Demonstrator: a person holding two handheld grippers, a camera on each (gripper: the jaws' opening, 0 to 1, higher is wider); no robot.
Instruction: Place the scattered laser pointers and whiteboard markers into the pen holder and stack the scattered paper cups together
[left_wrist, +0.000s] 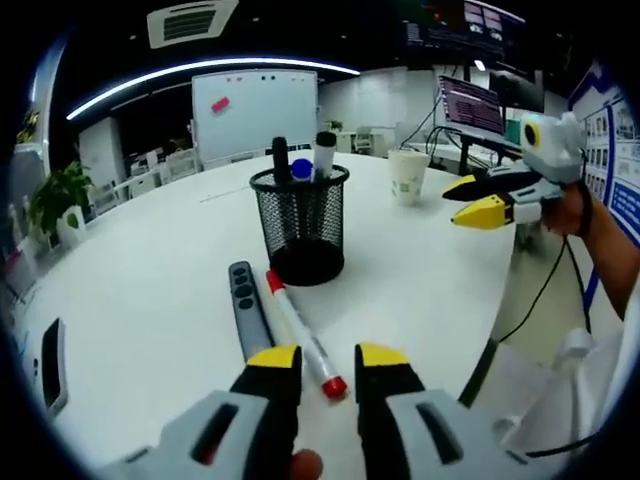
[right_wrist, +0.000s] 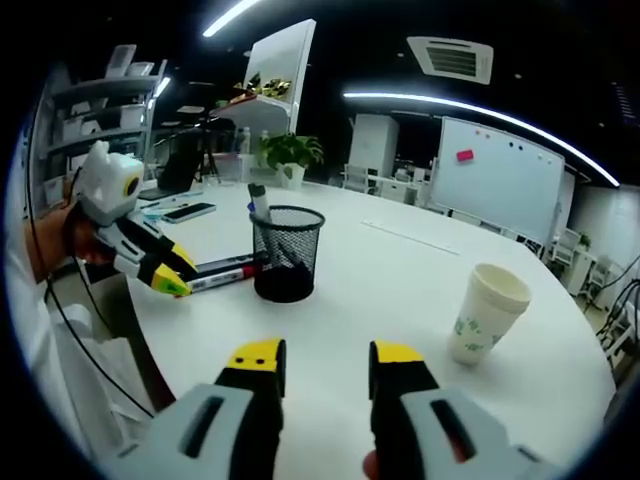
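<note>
- On the round white table, a black mesh pen holder stands upright; markers with black and blue caps stick out of its top.
- Just in front of the holder: a dark laser pointer with buttons and a whiteboard marker with red ends lie flat, side by side, touching or nearly so. Both sit close to the holder's base.
- Left gripper: yellow-tipped jaws parted narrowly, nothing between them, hovering just short of the marker's red end.
- Right gripper: jaws parted a bit wider, empty, above bare table between holder and paper cup.
- Paper cup: white with a green print, upright, well apart from the holder. Print too small to read.
- Left gripper view also catches the right gripper from the side, held above the table edge near the cup.
- Whiteboard in the back with a pink patch; no legible writing.
- Monitors behind the cup show text, unreadable.
- Phone lies flat near the table edge.
</note>
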